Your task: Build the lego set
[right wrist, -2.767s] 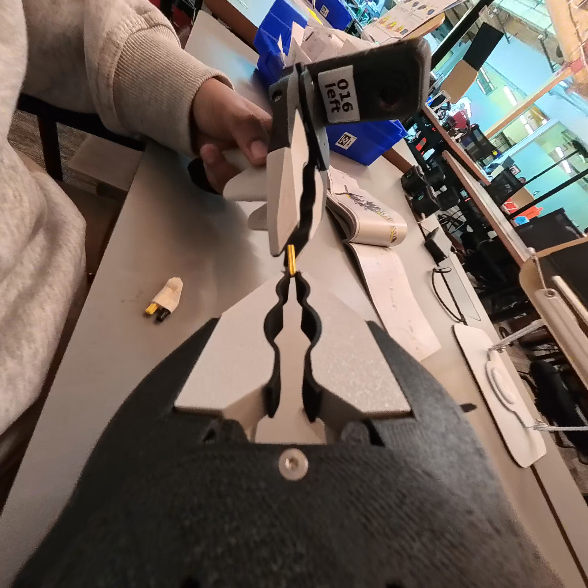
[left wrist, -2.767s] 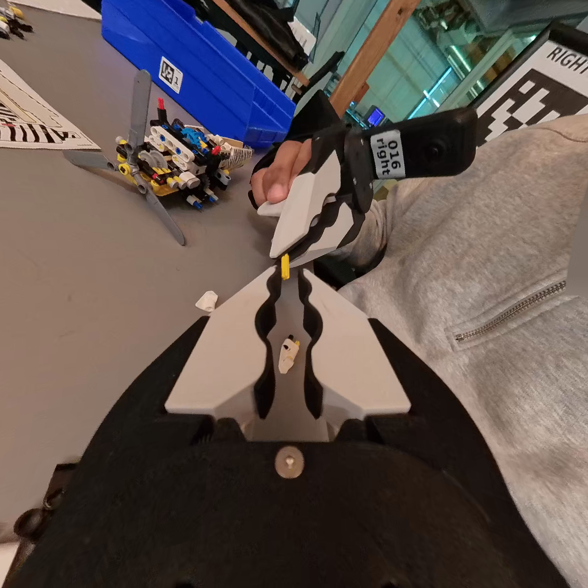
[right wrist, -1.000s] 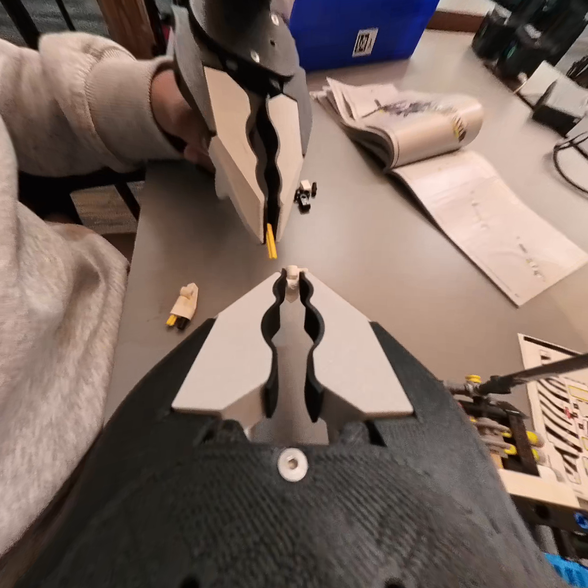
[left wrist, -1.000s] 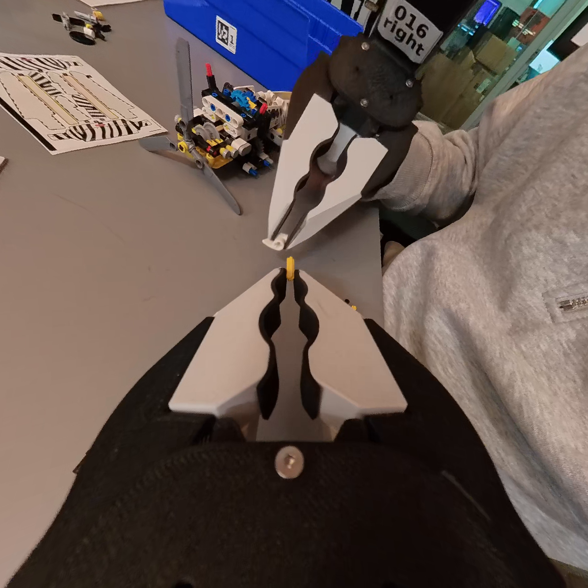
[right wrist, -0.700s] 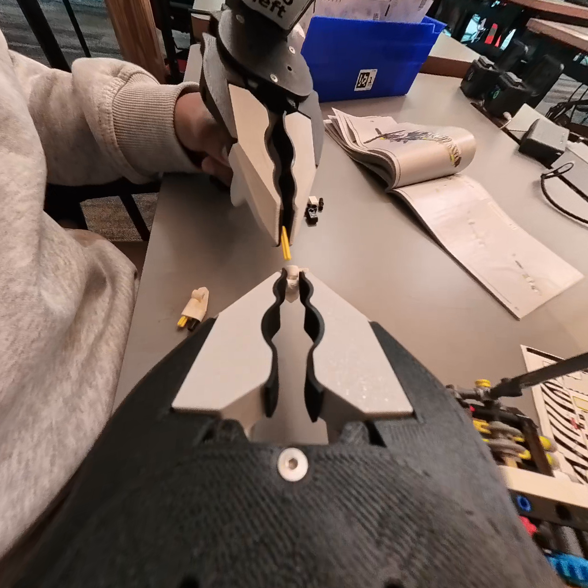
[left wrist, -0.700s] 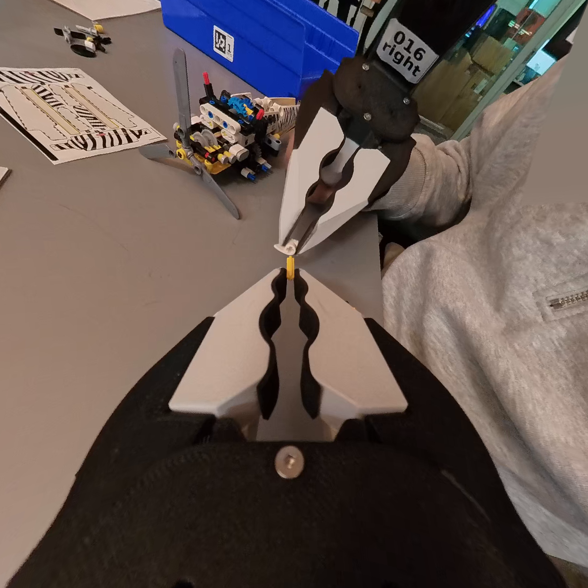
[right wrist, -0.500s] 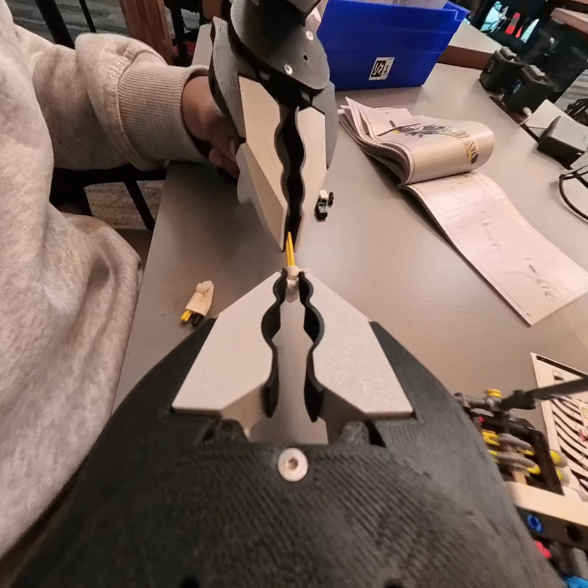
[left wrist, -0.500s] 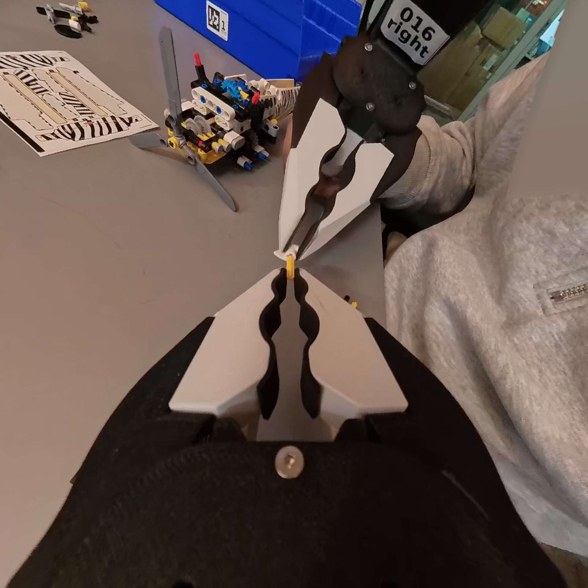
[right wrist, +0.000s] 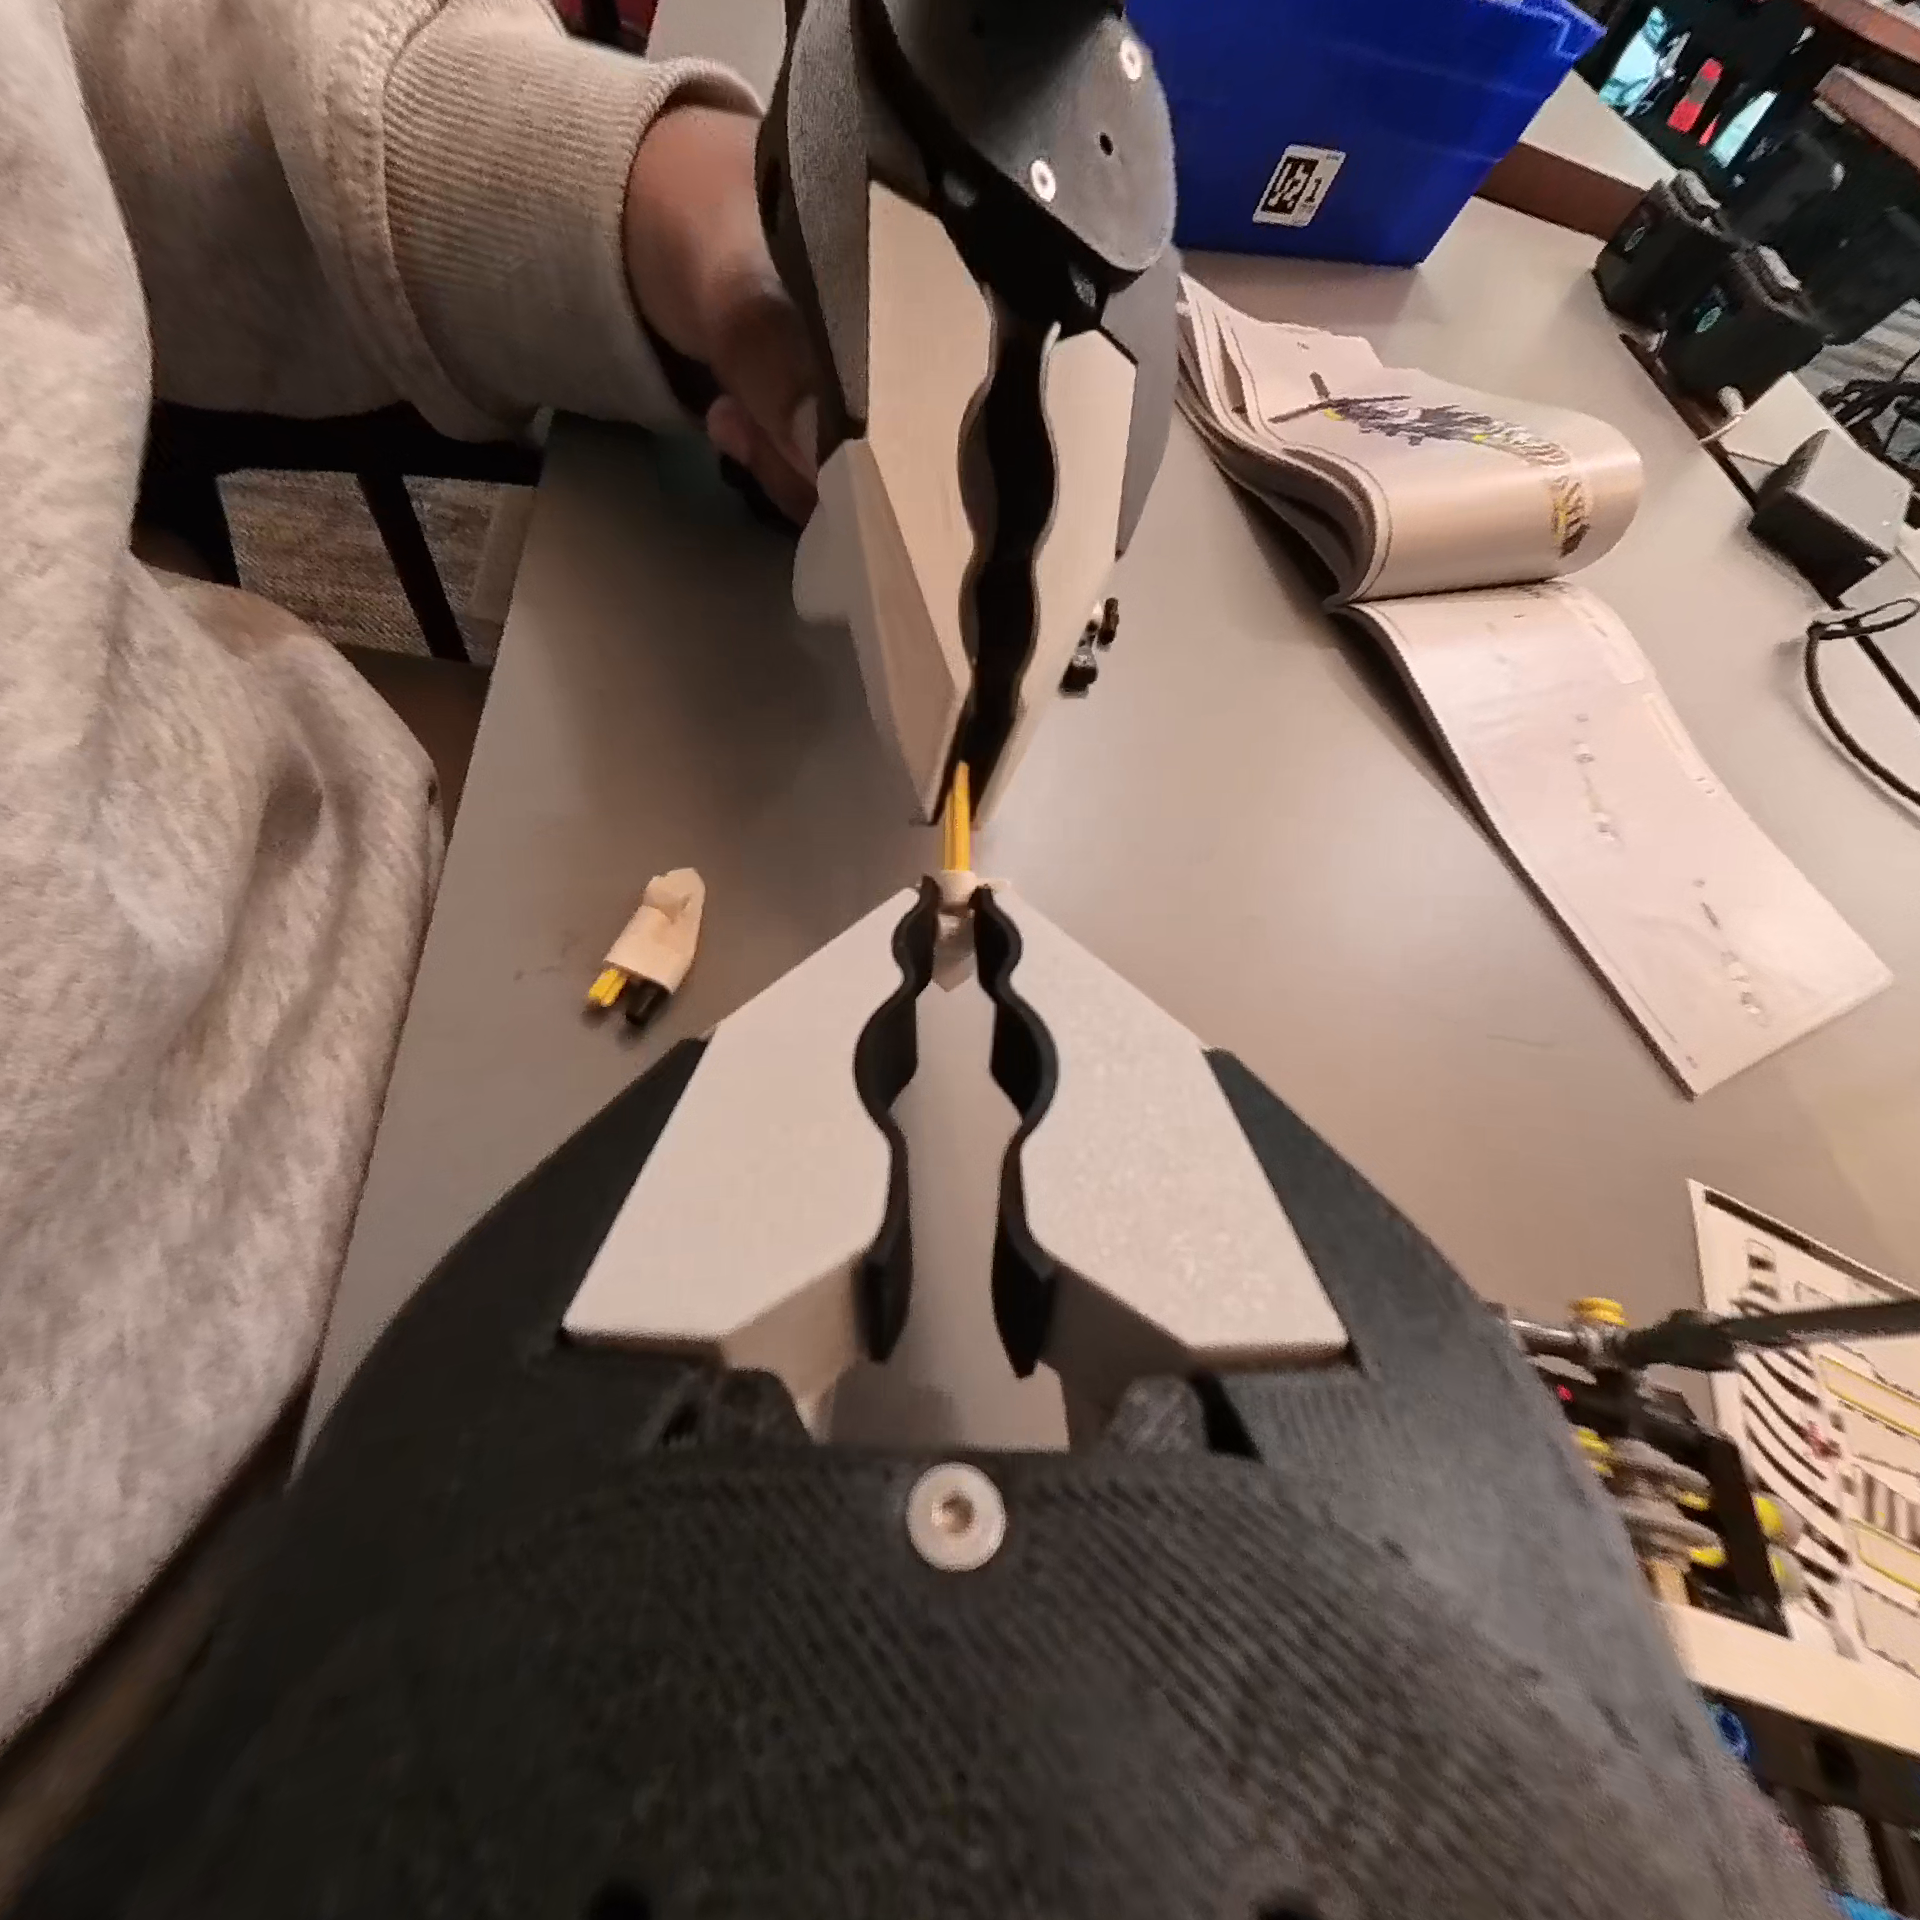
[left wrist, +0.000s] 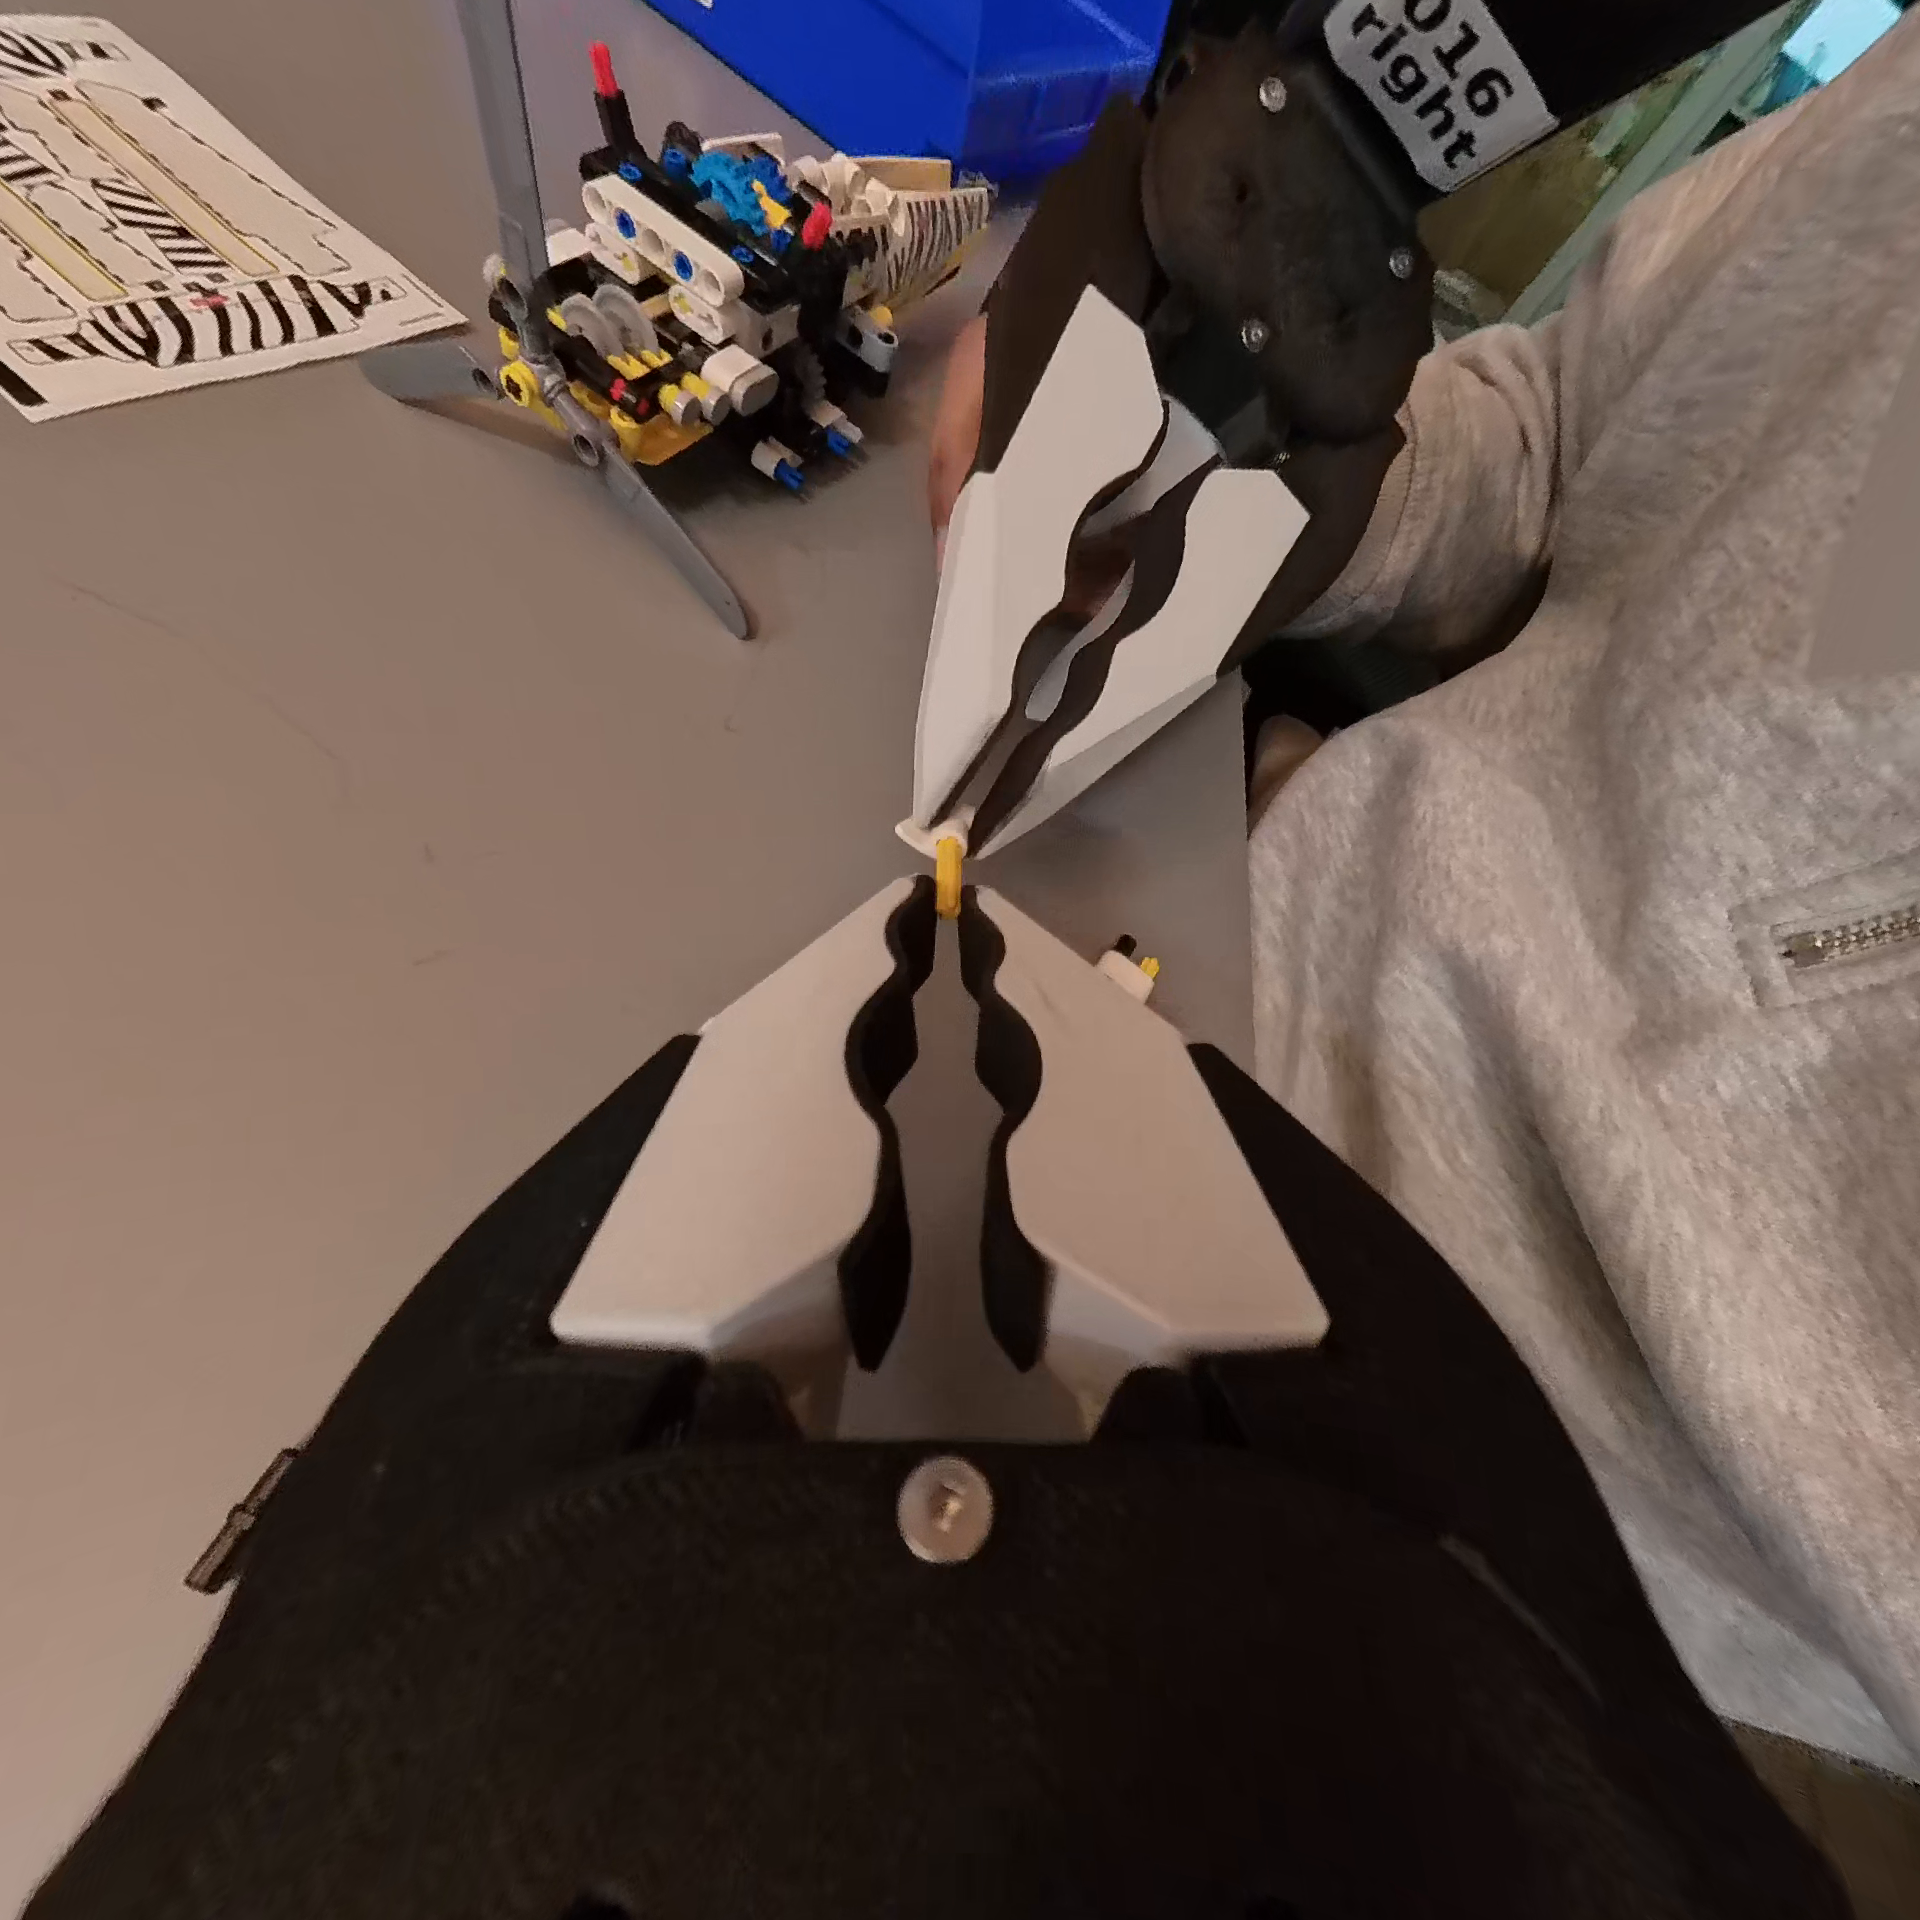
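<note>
My left gripper (left wrist: 943,902) is shut on a thin yellow axle pin (left wrist: 947,873) that sticks out past its tips. My right gripper (right wrist: 956,912) is shut on a small white connector piece (right wrist: 957,894). The two grippers meet tip to tip above the grey table. The pin's free end touches the white piece (left wrist: 930,831) held by the right gripper (left wrist: 951,826). In the right wrist view the left gripper (right wrist: 961,795) comes down from above with the yellow pin (right wrist: 956,826) meeting the white piece.
A part-built lego model with a grey propeller (left wrist: 675,343) stands on the table, also at the right wrist view's right edge (right wrist: 1652,1455). A white sub-assembly with yellow and black pins (right wrist: 655,951) lies near the table edge. An open instruction booklet (right wrist: 1507,582), a blue bin (right wrist: 1340,114) and a striped sticker sheet (left wrist: 177,239) lie around. Only a small space, under 4 cm, lies between the two pairs of fingers.
The grippers have closed the gap between them. The yellow pin's tip, which hung apart from the white piece a second ago, now touches it.
</note>
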The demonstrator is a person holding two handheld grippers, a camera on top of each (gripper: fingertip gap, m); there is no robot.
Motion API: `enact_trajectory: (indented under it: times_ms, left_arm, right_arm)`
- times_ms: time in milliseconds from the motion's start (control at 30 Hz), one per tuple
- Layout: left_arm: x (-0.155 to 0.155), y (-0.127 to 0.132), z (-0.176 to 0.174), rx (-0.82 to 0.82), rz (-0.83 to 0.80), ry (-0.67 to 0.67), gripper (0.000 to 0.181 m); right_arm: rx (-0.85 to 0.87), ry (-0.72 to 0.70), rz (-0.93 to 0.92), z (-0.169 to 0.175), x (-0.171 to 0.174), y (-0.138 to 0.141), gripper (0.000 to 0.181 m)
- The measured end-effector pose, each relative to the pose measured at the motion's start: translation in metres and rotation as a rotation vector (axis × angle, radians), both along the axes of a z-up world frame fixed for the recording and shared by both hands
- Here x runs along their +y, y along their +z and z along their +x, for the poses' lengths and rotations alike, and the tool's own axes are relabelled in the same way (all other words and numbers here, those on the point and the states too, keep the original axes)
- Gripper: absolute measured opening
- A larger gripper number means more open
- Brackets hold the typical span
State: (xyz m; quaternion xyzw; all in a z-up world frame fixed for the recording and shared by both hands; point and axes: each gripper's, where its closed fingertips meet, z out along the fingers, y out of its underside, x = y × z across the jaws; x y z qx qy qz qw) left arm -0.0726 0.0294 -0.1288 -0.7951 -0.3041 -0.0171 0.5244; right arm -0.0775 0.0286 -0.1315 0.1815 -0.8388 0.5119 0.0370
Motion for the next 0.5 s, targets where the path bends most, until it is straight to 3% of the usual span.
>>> enact_trajectory:
  times_ms: [500]
  left_arm:
    - [0.0022, -0.0016, 0.0011, -0.035, 0.009, -0.008, 0.0]
  right_arm:
    - [-0.013, 0.025, 0.035, 0.0024, 0.0017, -0.0031, 0.004]
